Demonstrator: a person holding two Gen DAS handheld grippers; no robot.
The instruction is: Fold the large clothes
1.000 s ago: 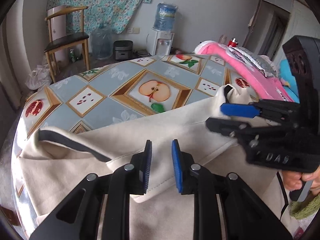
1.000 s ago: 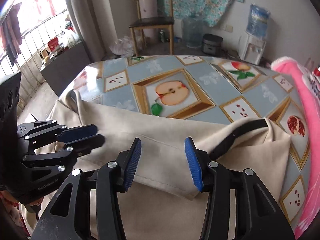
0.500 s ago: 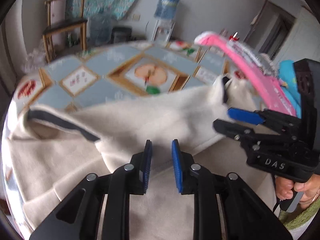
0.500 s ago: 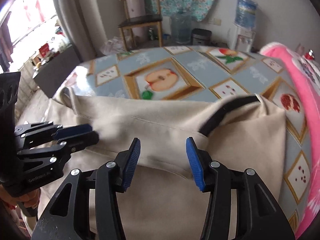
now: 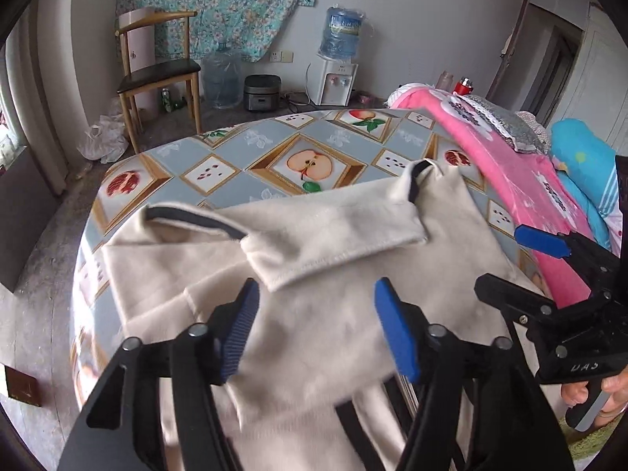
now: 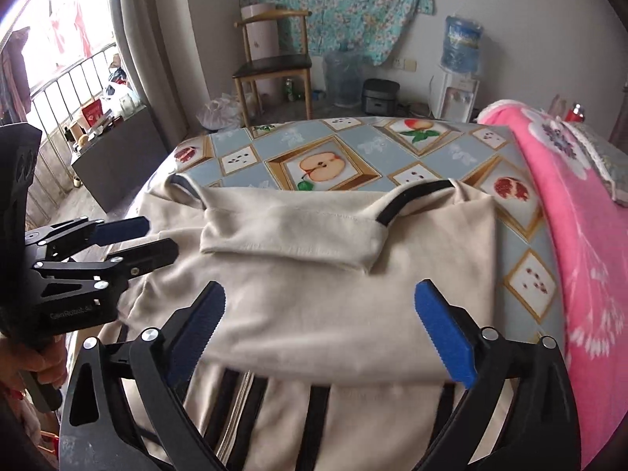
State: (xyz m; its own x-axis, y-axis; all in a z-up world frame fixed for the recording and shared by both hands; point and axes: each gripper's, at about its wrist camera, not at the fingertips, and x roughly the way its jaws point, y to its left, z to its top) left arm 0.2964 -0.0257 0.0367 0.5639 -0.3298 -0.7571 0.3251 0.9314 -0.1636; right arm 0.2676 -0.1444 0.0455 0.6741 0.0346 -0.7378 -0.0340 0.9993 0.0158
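Observation:
A large beige garment with black trim [image 5: 314,306] lies on the fruit-patterned table [image 5: 219,172], folded, with a narrow folded flap [image 5: 333,231] lying across its far part. It also shows in the right wrist view [image 6: 333,286], with black stripes at its near end. My left gripper [image 5: 316,329] is open and empty above the garment's near half. My right gripper [image 6: 329,329] is open wide and empty above the same cloth. Each gripper shows in the other's view, the right one [image 5: 522,267] at the right, the left one [image 6: 141,235] at the left.
A pink blanket [image 5: 510,165] and blue bedding [image 5: 585,161] lie along the table's right side. Beyond the table stand a wooden chair [image 5: 157,74], water jugs [image 5: 221,78], a rice cooker [image 5: 262,92] and a water dispenser [image 5: 333,82]. A window with railings [image 6: 59,90] is at the left.
Both grippers have opened and let go of the garment's edge, then drawn back toward me. The released flap now lies flat across the garment's far part.

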